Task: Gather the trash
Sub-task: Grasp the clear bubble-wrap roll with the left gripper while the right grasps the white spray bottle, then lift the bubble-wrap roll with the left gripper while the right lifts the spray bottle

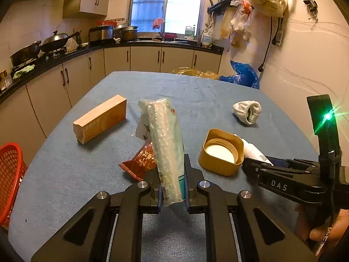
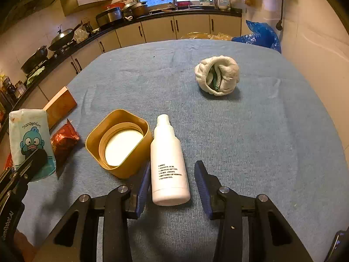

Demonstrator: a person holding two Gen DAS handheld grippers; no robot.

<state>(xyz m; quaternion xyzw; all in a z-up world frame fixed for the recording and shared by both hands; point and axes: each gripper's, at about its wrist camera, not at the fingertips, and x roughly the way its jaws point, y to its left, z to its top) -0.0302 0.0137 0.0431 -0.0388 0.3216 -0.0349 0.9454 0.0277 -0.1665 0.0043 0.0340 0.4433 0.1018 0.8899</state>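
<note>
My left gripper [image 1: 172,187] is shut on a pale green tissue packet [image 1: 165,146] and holds it upright above the blue table; the packet also shows at the left of the right wrist view [image 2: 30,139]. A red snack wrapper [image 1: 139,161] lies just behind it on the table. My right gripper [image 2: 172,187] is open, its fingers either side of a white spray bottle [image 2: 168,163] lying on the table. A gold square lid [image 2: 120,142] lies upside down left of the bottle. A balled white sock [image 2: 218,78] lies farther back.
A wooden block [image 1: 100,118] lies at the table's left. A red plastic basket [image 1: 8,179] stands beside the table's left edge. Blue [image 1: 242,75] and yellow bags sit beyond the far edge. Kitchen counters with pots run along the left and back walls.
</note>
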